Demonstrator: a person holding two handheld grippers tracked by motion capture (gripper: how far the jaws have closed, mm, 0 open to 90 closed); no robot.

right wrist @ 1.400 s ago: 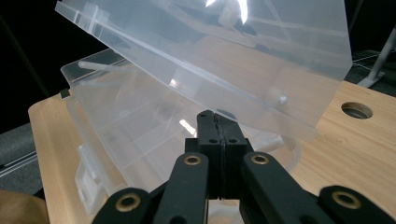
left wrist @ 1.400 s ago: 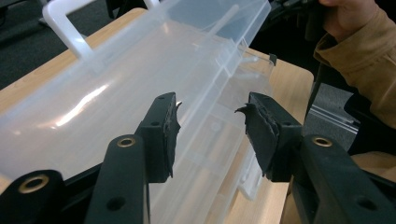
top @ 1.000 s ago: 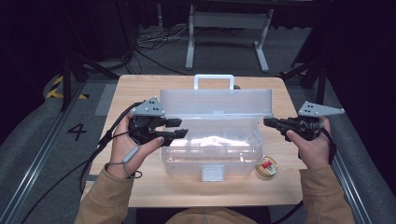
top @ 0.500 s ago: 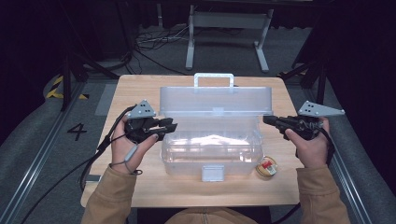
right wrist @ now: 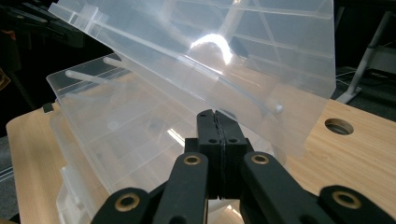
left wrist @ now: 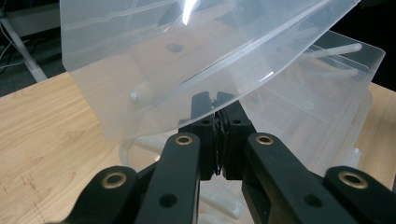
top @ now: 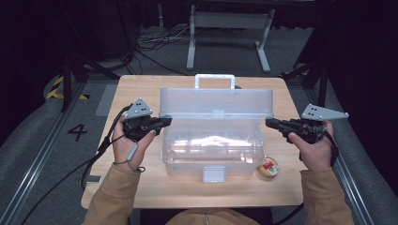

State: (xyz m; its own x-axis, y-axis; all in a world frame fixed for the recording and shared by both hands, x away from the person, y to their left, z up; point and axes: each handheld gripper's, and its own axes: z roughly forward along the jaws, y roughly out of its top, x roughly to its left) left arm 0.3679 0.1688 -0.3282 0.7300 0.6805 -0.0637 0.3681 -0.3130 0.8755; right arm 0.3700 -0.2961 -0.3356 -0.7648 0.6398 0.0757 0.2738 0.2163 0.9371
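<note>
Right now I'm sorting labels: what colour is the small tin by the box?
Red and cream, the tin, best in the high view.

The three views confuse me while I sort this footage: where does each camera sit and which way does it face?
High view: above the person's side, looking forward and down on the wooden table and clear plastic box; forearms and both hands show.
Left gripper view: rides the left gripper, facing the box lid's edge.
Right gripper view: rides the right gripper, facing the lid's opposite side.
All share the box.
</note>
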